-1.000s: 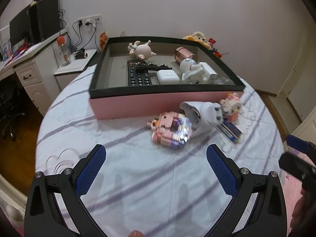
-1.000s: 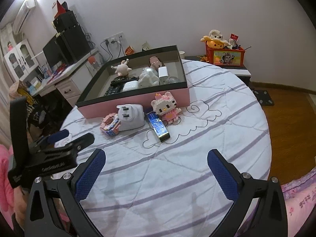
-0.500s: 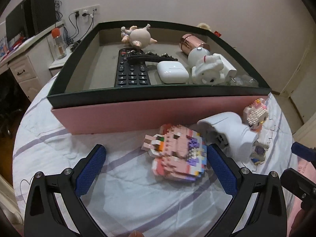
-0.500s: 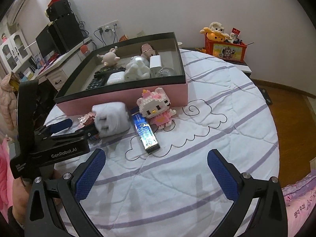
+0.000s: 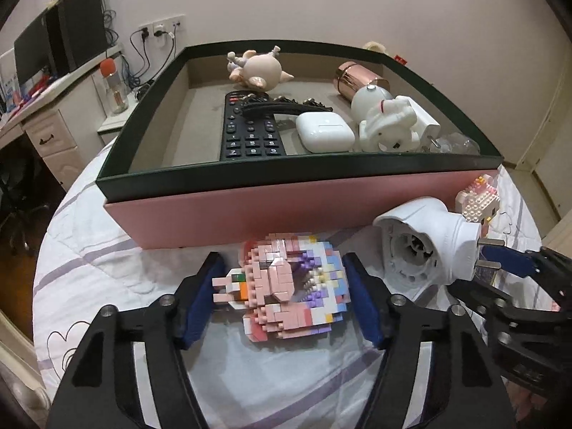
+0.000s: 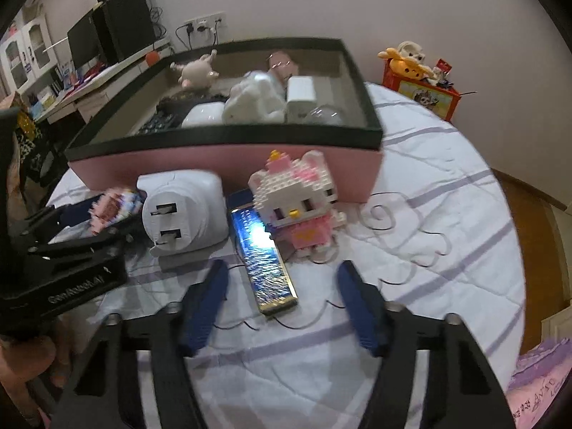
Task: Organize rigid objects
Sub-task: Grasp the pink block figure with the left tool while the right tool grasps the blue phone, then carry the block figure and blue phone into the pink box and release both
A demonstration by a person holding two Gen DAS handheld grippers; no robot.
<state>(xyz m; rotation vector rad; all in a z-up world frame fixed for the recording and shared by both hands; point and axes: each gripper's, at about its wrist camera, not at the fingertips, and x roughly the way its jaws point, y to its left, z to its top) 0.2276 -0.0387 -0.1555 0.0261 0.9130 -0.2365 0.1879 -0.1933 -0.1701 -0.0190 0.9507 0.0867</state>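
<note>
Rigid objects lie on a round, striped bedsheet-covered table, in front of a pink box with a dark green rim that fills the upper middle of both views. In the left wrist view, the left gripper points steeply down from the bottom of the frame, its blue pads on either side of a pink brick-built figure at the centre; the jaws are closing around it, the right pad about touching its edge, the left pad at the tip of its white ears. Just right of it lies a white plug adapter, prongs toward the right edge.

In the right wrist view, the right gripper slants down from the bottom edge, jaws closing, with the near end of a shiny blue rectangular bar between the pads but not yet touched. A Hello Kitty brick figure stands just right of the bar, against the box wall.

Inside the box lie a black remote control, a white earbud case, a white astronaut figure, a pig figurine and a rose-gold cylinder.
</note>
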